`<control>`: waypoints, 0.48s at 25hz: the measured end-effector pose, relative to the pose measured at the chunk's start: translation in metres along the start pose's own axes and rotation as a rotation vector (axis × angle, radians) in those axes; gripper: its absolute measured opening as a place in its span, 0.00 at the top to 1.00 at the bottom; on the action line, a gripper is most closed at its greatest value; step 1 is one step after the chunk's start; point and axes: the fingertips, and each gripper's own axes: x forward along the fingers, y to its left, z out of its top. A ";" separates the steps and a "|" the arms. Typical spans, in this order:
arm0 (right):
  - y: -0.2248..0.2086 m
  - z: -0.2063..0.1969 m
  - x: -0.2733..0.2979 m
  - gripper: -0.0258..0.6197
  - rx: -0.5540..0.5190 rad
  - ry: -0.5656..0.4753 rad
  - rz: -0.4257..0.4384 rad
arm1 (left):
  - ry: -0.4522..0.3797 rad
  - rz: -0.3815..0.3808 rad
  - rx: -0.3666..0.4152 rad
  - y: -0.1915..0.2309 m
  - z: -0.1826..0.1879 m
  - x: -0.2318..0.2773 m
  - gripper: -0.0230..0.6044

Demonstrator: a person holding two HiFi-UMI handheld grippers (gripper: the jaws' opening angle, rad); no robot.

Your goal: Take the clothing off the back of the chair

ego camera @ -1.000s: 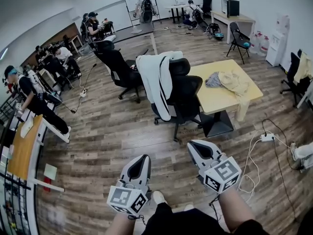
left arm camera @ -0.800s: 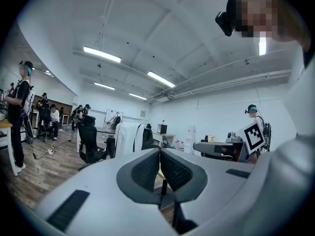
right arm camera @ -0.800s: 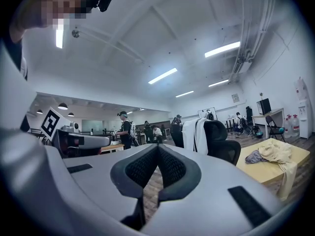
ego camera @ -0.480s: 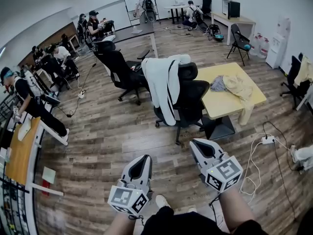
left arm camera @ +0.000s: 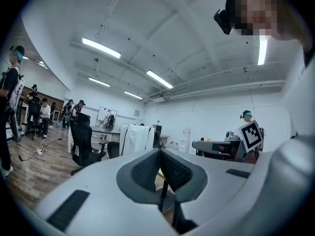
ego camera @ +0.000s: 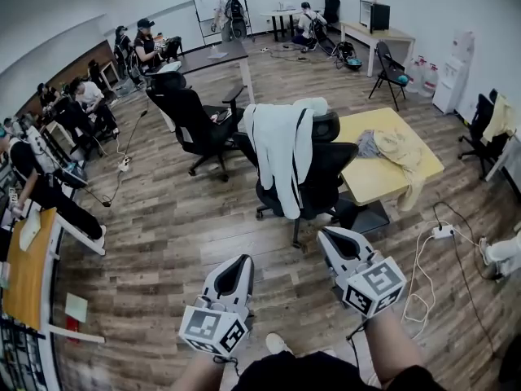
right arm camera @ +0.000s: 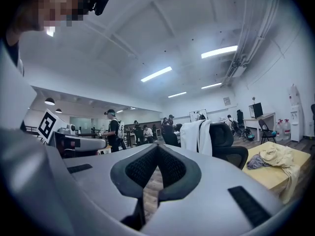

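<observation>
A white jacket with dark stripes (ego camera: 281, 149) hangs over the back of a black office chair (ego camera: 330, 169) in the middle of the room. Both grippers are held low in the head view, short of the chair and apart from it. My left gripper (ego camera: 235, 262) is shut and empty. My right gripper (ego camera: 330, 235) is also shut with nothing in it, and is the nearer one to the chair's base. The left gripper view shows the jacket (left arm camera: 135, 138) far beyond the closed jaws. In the right gripper view the jacket (right arm camera: 199, 135) and chair (right arm camera: 225, 145) stand ahead to the right.
A yellow table (ego camera: 383, 182) with a heap of clothes (ego camera: 396, 147) stands right of the chair. Another black chair (ego camera: 192, 119) is behind on the left. A power strip and cables (ego camera: 443, 231) lie on the wooden floor at right. People sit and stand along the left side.
The chair with the jacket has come nearer and sits lower and more central in the head view. Both grippers have advanced toward it. Their jaws look the same as before.
</observation>
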 end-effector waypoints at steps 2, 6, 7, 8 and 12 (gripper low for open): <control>0.005 0.002 0.012 0.94 -0.005 0.007 -0.017 | -0.002 -0.016 -0.001 0.014 0.004 0.000 0.93; 0.016 0.006 0.033 0.94 -0.012 0.005 -0.048 | -0.013 -0.047 0.005 0.038 0.011 0.000 0.93; 0.018 0.008 0.037 0.94 -0.016 0.003 -0.053 | -0.016 -0.055 0.005 0.042 0.012 0.001 0.93; 0.020 0.009 0.040 0.94 -0.021 0.000 -0.057 | -0.020 -0.061 0.004 0.046 0.013 0.001 0.93; 0.028 0.015 0.052 0.94 -0.035 -0.009 -0.071 | -0.027 -0.074 0.003 0.060 0.017 0.000 0.93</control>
